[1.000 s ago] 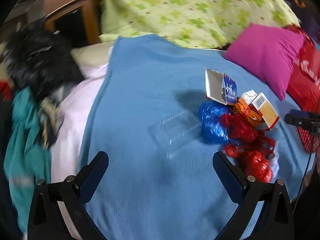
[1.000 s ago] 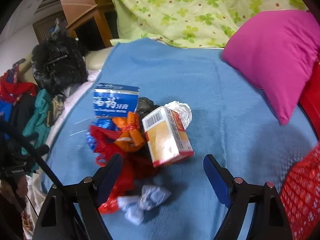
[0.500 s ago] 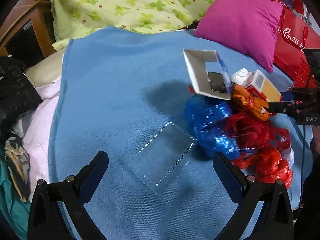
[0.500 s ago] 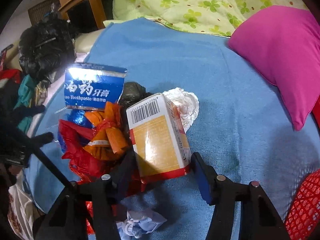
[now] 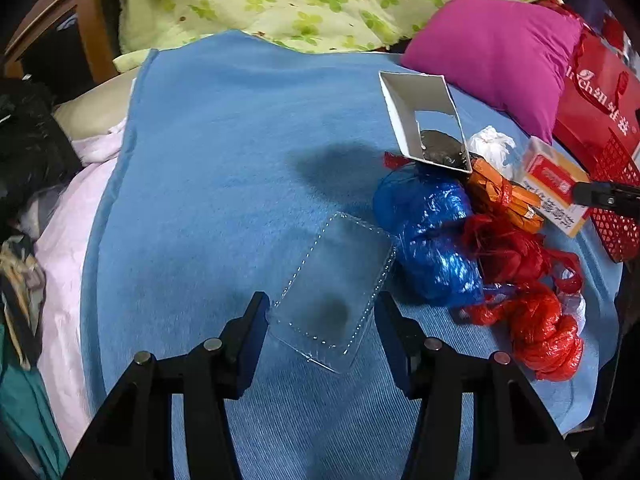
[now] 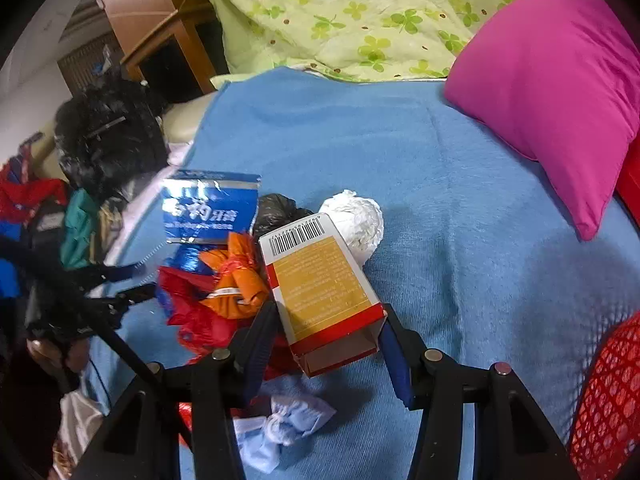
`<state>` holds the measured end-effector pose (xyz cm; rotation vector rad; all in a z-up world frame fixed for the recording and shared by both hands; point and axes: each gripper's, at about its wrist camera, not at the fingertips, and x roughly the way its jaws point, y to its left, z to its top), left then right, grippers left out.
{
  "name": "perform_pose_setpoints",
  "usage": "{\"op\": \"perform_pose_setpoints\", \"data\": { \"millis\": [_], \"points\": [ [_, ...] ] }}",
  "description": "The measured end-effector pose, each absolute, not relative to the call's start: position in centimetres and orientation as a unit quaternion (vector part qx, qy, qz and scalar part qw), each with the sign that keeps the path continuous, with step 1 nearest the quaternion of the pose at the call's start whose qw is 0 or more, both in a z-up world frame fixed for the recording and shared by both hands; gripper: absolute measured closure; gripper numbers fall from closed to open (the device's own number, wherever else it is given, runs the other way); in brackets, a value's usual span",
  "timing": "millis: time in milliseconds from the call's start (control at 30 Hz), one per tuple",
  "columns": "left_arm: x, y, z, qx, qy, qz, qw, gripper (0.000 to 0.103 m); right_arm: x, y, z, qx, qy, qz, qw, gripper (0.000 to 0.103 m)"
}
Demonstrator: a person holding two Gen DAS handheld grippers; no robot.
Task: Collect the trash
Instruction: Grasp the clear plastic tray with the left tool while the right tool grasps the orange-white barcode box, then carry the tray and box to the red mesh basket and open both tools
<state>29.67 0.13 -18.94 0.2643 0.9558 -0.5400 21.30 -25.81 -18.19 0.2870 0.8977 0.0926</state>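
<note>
A pile of trash lies on the blue blanket (image 5: 224, 152). In the left wrist view my left gripper (image 5: 320, 320) has closed its jaws against both sides of a clear plastic tray (image 5: 336, 284). Beside it lie a blue plastic bag (image 5: 432, 232), red bags (image 5: 536, 304), an orange wrapper (image 5: 504, 196) and an open toothpaste box (image 5: 424, 116). In the right wrist view my right gripper (image 6: 330, 328) is shut on an orange and red carton (image 6: 324, 292), with white crumpled paper (image 6: 356, 220) behind it and the toothpaste box (image 6: 208, 208) to the left.
A magenta pillow (image 6: 560, 80) lies at the right and a green clover quilt (image 5: 320, 0) at the back. A red mesh basket (image 6: 608, 400) stands at the right edge, a red bag (image 5: 600, 96) behind it. Clothes (image 5: 28, 208) hang off the left side. A light blue crumpled mask (image 6: 280, 428) lies near me.
My left gripper moved forward over the clear tray and closed on it. My right gripper moved in and closed on the carton.
</note>
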Motion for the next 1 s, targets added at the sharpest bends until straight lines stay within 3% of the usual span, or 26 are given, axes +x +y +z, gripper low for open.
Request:
{"op": "perform_pose_setpoints", "data": {
  "millis": [467, 767, 1000],
  "points": [
    [20.7, 0.6, -12.1, 0.08, 0.392, -0.249, 0.882, 0.047, 14.5, -28.8, -12.9, 0.205, 0.358, 0.086, 0.907, 0.049],
    [14.7, -10.3, -3.8, 0.112, 0.319, -0.335, 0.88, 0.047, 4.6, -35.2, -6.3, 0.211, 0.229, 0.004, 0.95, 0.049],
    [10.7, -21.2, -0.9, 0.124, 0.305, -0.411, 0.85, 0.046, -3.7, -43.0, -6.7, 0.281, 0.179, -0.084, 0.939, 0.049]
  ]
}}
